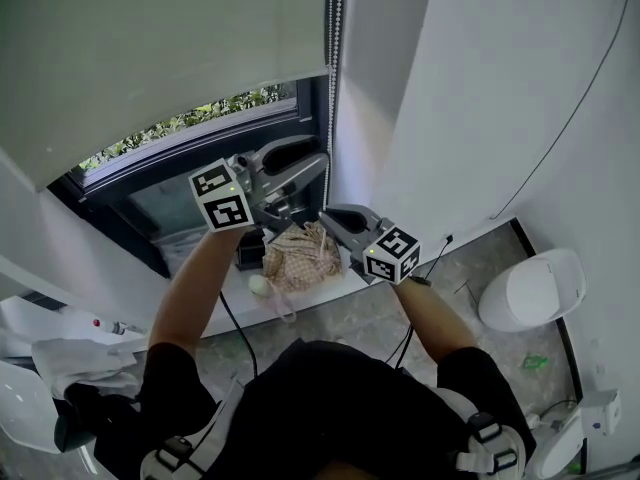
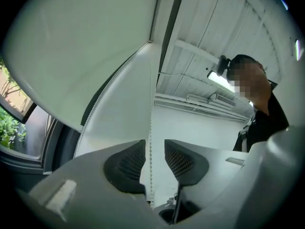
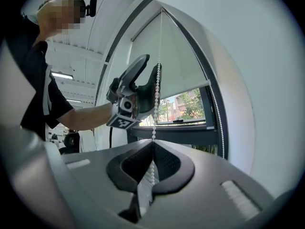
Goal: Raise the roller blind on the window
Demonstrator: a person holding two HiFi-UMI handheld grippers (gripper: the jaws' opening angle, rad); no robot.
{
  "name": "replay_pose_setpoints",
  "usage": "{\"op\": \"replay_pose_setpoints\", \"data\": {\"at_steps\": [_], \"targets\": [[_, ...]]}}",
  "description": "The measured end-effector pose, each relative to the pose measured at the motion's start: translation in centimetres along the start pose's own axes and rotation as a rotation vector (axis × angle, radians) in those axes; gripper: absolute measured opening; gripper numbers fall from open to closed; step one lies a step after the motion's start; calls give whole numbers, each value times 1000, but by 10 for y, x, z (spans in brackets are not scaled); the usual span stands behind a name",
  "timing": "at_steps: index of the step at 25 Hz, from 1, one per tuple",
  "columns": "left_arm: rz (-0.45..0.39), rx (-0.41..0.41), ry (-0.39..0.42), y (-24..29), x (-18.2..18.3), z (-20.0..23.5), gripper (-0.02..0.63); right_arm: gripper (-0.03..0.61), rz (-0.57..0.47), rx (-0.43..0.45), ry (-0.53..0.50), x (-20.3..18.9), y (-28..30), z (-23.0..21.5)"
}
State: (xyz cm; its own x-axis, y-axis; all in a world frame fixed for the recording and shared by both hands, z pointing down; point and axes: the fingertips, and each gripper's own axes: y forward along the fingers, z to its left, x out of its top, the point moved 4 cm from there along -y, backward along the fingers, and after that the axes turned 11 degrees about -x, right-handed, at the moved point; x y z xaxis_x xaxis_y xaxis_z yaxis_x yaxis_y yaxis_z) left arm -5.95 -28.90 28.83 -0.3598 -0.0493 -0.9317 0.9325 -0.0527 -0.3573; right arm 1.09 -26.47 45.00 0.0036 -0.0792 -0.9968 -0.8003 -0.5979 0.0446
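The pale roller blind (image 1: 150, 58) covers the upper window, with its bottom edge above a strip of glass. Its white bead chain (image 1: 336, 68) hangs at the blind's right side. My left gripper (image 1: 315, 163) is the higher one and stands open. In the left gripper view the bead chain (image 2: 151, 142) runs through the gap between the pads of the left gripper (image 2: 155, 159) without being pressed. Just below it, my right gripper (image 1: 328, 218) is shut on the chain. The right gripper view shows the bead chain (image 3: 156, 104) pinched at the tips of the right gripper (image 3: 153, 144).
A woven bag (image 1: 300, 258) and a small dark object lie on the window sill (image 1: 230, 303) below the grippers. A white wall (image 1: 480, 98) rises close on the right. A white bin (image 1: 530, 288) and cables are on the floor.
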Motion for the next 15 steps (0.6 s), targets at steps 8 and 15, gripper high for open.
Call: {"op": "replay_pose_setpoints", "data": {"at_steps": [8, 15], "targets": [[-30, -52, 24, 25, 15, -4, 127, 6, -4, 6, 3, -1, -2, 1], [-45, -13, 16, 21, 17, 3, 12, 6, -16, 7, 14, -2, -3, -2]]}}
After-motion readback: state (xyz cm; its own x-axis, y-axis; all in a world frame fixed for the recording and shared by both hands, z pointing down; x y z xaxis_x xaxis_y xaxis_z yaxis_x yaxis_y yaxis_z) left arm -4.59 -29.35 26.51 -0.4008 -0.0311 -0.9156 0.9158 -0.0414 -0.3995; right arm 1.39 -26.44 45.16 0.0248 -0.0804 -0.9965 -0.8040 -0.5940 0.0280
